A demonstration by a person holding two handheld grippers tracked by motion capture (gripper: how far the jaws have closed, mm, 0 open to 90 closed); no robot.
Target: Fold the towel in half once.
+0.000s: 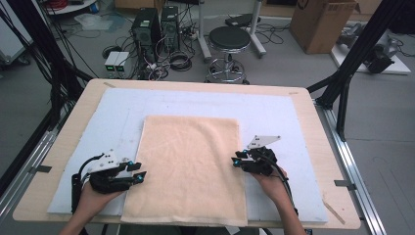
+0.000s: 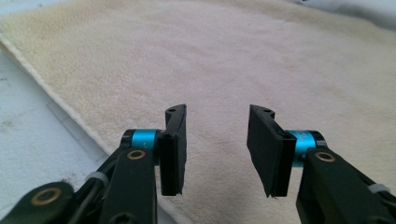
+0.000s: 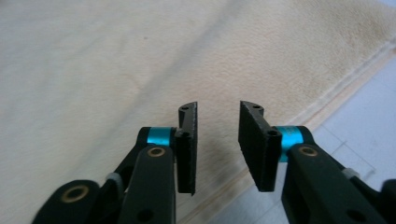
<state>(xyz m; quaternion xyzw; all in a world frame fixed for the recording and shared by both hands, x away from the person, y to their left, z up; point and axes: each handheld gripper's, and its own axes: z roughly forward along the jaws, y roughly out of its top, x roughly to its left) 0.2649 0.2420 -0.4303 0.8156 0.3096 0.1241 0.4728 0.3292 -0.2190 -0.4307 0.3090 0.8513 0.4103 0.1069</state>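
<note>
My left tool [image 1: 139, 172] sits at the left edge of the towel [image 1: 188, 166], jaws parted with nothing between them — in the left gripper view [image 2: 215, 144] the cream cloth lies flat just under and ahead of the tips, its hem running off to that tool's left over the white mat [image 1: 288, 117]. My right tool [image 1: 236, 160] is at the towel's right edge, jaws parted a little narrower and likewise empty; in the right gripper view [image 3: 217, 142] the hem passes beneath the tips and the mat shows off to the right. The towel is spread smooth between my two tools — on the mat that covers the surface [image 1: 80, 105].
</note>
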